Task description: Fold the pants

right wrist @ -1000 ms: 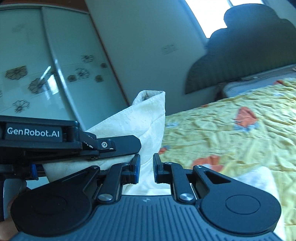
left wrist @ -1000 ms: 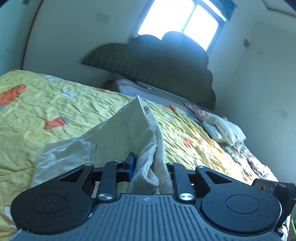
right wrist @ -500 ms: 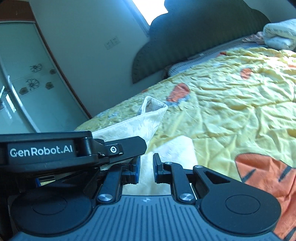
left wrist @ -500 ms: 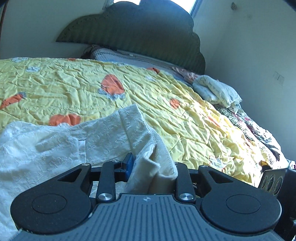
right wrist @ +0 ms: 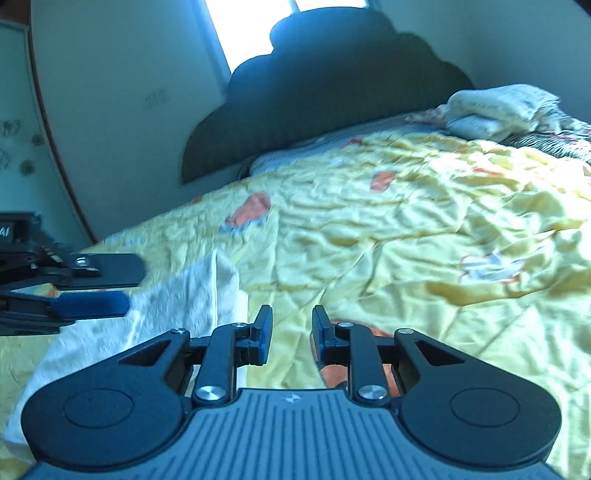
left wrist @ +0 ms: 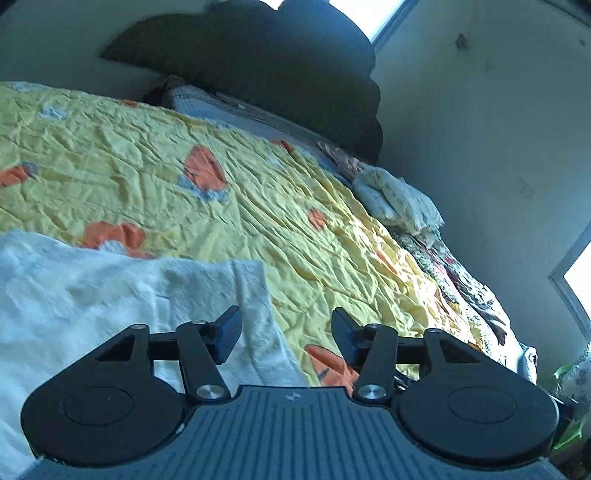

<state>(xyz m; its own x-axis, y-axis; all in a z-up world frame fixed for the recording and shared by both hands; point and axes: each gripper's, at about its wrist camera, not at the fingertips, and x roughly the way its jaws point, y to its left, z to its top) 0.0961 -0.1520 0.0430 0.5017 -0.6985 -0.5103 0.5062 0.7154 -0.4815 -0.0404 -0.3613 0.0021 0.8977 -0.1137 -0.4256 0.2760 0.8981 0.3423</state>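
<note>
A wide bed fills both views, covered by a crumpled yellow quilt [left wrist: 155,162] printed with orange and grey patches. At its far end a dark scalloped headboard [right wrist: 332,88] stands against a pale wall, with a bright window [right wrist: 255,29] above it, and a strip of a striped pillow shows at its foot. Along the far side of the bed lie a folded pale bundle of bedding [left wrist: 397,199] and some dark patterned cloth. At the left edge of the right wrist view a glazed wardrobe door with flower motifs is visible. The pants [left wrist: 92,295], cream white with a faint raised texture, lie on the near part of the quilt, spread fairly flat with one straight edge running away from the camera; the blur makes it hard to tell how many layers are stacked. The left gripper [left wrist: 284,332] has just been opening and its jaws stand well apart, the left pad over the cloth's edge, nothing pinched. The right gripper [right wrist: 290,338] has just been opening too, showing a narrow empty gap, with the pants just to its left.
</note>
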